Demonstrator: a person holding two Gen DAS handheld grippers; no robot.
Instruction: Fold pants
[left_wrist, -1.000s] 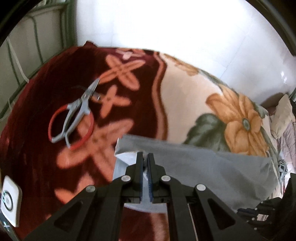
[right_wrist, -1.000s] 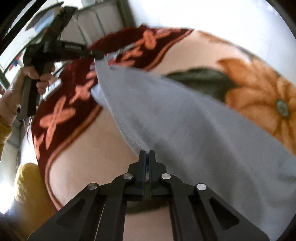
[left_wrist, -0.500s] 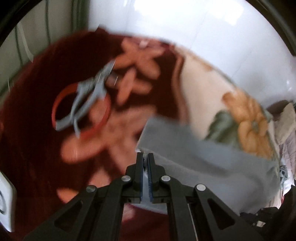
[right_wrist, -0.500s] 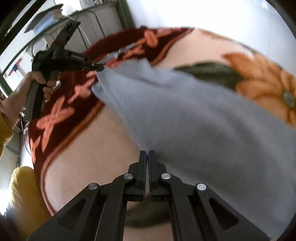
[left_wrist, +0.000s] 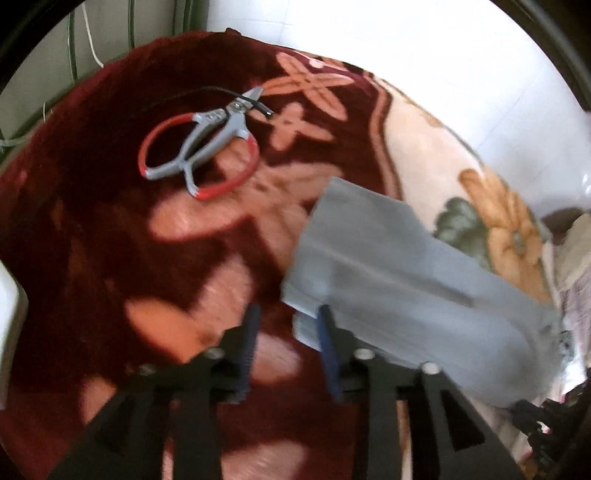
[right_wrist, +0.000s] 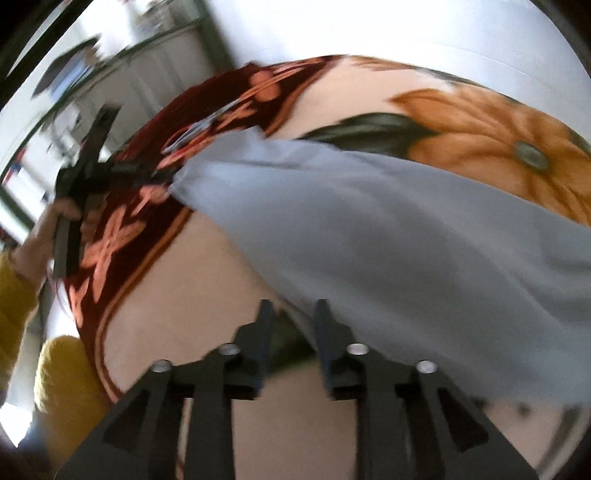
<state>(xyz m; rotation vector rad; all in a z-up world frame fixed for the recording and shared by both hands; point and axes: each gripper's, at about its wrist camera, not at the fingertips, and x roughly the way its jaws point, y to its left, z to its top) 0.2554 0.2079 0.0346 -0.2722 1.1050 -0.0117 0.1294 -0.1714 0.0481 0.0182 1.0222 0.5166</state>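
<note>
Releasing, by the look of it: both tools are parting their jaws over the grey pants (left_wrist: 399, 280), which lie folded across a floral blanket (left_wrist: 110, 258).

Left tool (left_wrist: 286, 325): jaws opening, gap plain between the blue-edged fingers. The folded corner of the pants sits just ahead and against the right-hand finger; no cloth is pinched between the pads. Likely the corner was set here so the fold's edge lines up square.

Right tool (right_wrist: 291, 317): jaws opening too. The near hem of the pants (right_wrist: 369, 236) lies just ahead and to the right of it, reaching the right-hand finger; the gap shows dark blanket print, not cloth. Blurred, so contact is uncertain.

From the right wrist view, the left tool (right_wrist: 162, 173) shows far ahead-left at the pants' other corner, held by a hand (right_wrist: 48, 236) in a yellow sleeve (right_wrist: 14, 291). Both tools at the two ends of one edge suggests that edge was carried over as a unit.

Beyond the left tool, ahead-left, red-handled scissors (left_wrist: 199, 155) rest on the blanket, well apart from the cloth.

Judgement: one fold laid down; further folding probably remains.
</note>
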